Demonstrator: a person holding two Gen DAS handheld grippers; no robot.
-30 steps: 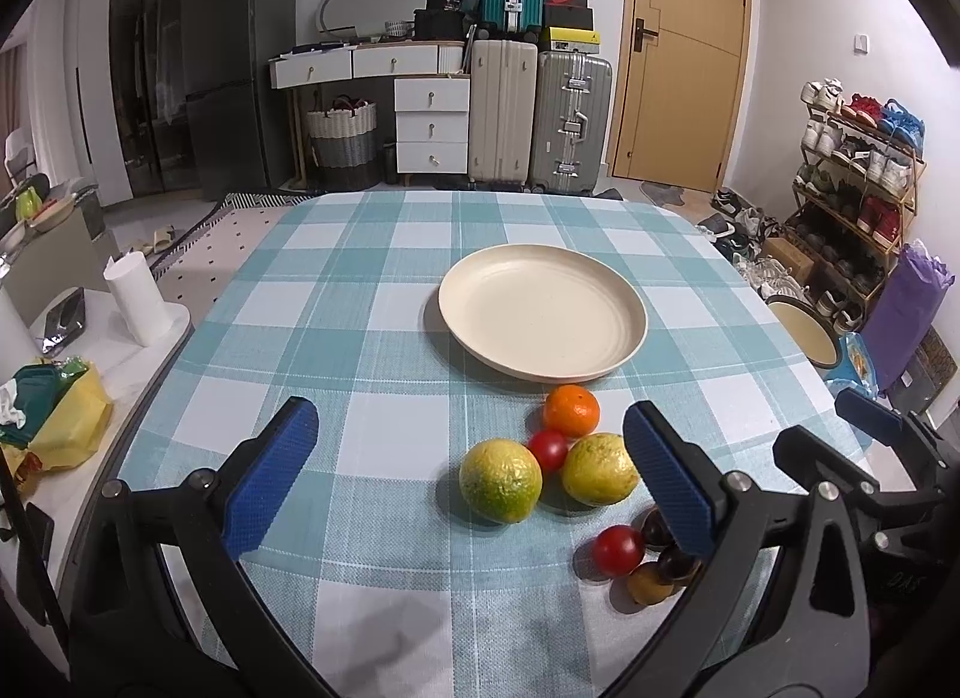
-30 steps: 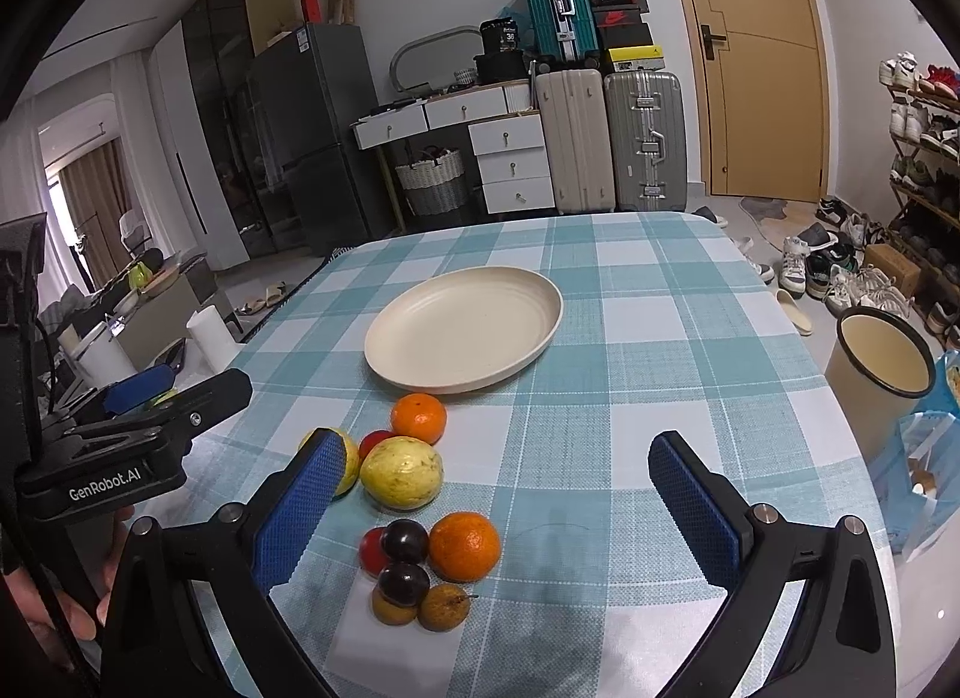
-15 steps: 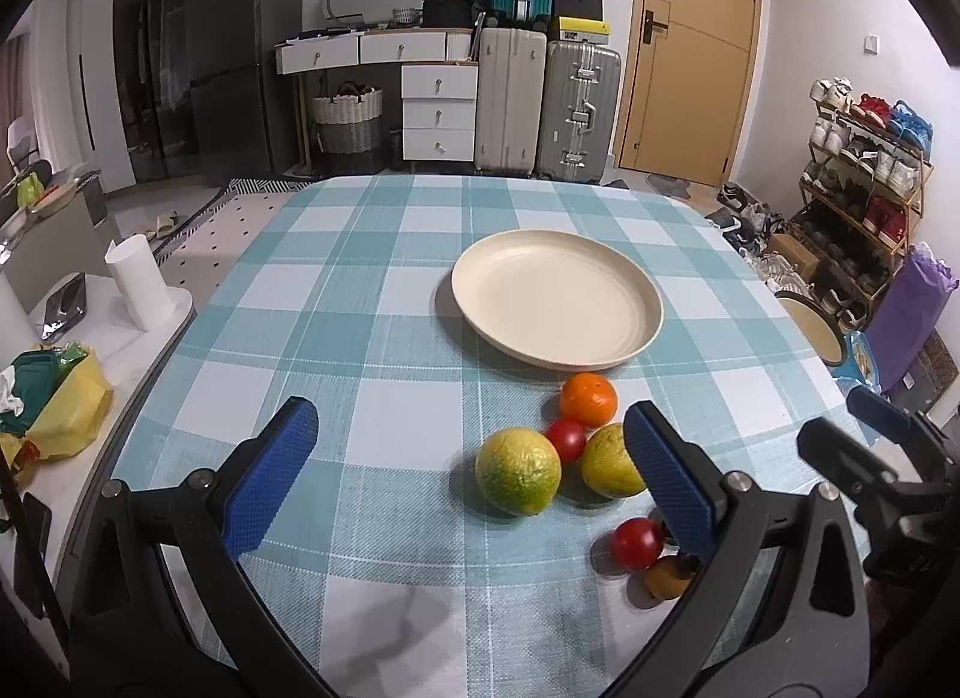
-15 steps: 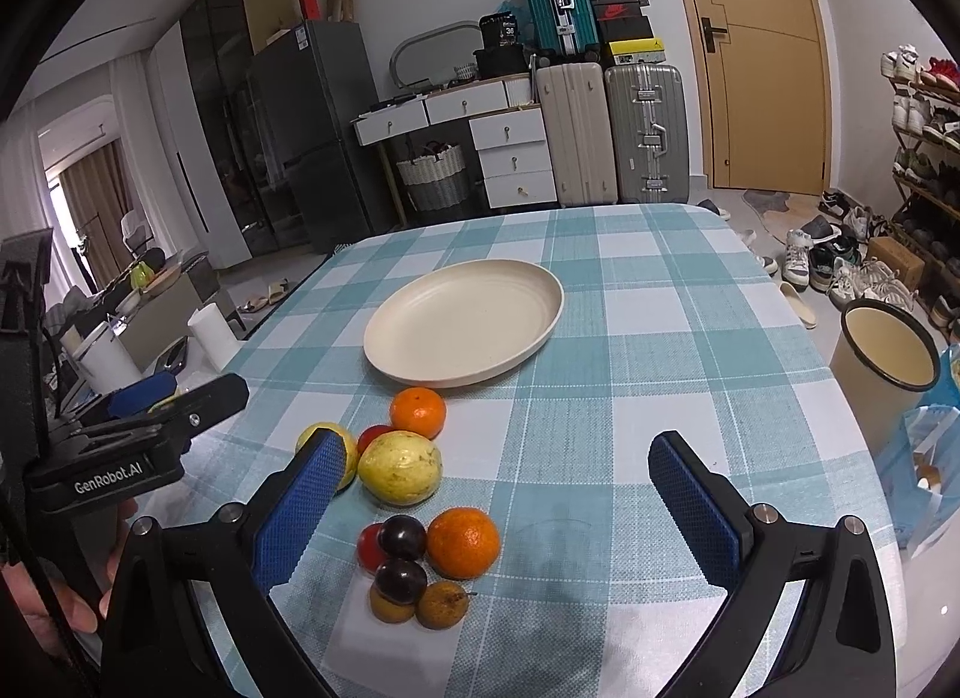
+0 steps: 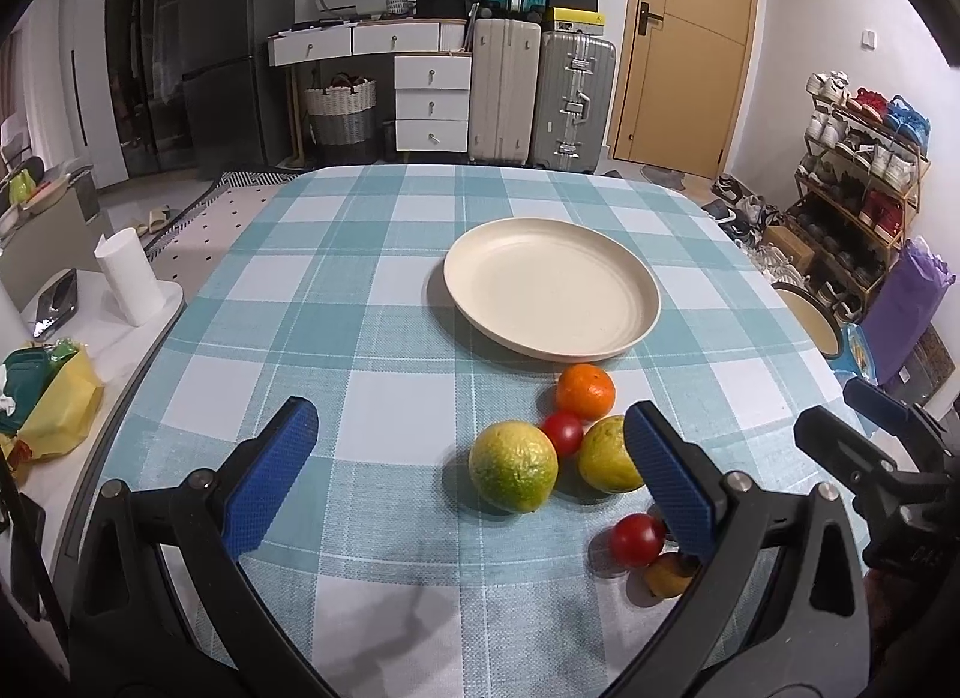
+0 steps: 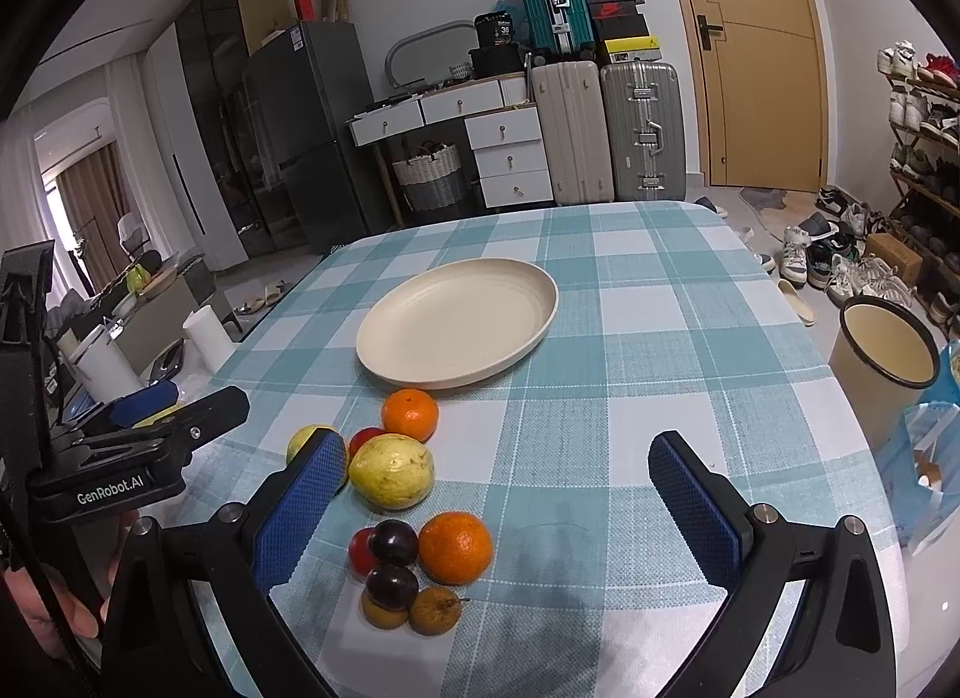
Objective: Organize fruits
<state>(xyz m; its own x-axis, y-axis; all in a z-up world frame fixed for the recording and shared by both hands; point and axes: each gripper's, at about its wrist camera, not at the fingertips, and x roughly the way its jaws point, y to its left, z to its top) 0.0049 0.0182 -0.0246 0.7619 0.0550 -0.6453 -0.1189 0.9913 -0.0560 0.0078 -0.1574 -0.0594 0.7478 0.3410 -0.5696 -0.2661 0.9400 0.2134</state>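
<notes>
Both grippers are held above the near edge of the table (image 5: 336,338), which is covered with a teal-and-white checked cloth. The left gripper (image 5: 468,476) has its jaws spread wide and holds nothing. The right gripper (image 6: 498,494) is likewise spread wide and empty. In the right wrist view, the left gripper body appears at the left edge, held by a hand (image 6: 57,608).

The plate (image 5: 552,284) is cream, empty, and sits near the table centre, far of the fruit.

Fruit layout, right wrist view:
- A small orange (image 6: 410,415) lies just near of the plate rim.
- A red fruit (image 6: 365,441) lies near and left of the small orange, between a yellow-green fruit (image 6: 306,441), partly hidden by the left finger, and a pale yellow fruit (image 6: 392,471).
- A nearer cluster holds a larger orange (image 6: 455,547), two dark plums (image 6: 393,542), a second red fruit (image 6: 359,551) and two small brown fruits (image 6: 435,610), all touching or just beside each other.

All fruit rests on the cloth; none is on the plate.

Off the table at the left stands a white roll (image 5: 127,278). At the right stands a bin (image 6: 888,356).
</notes>
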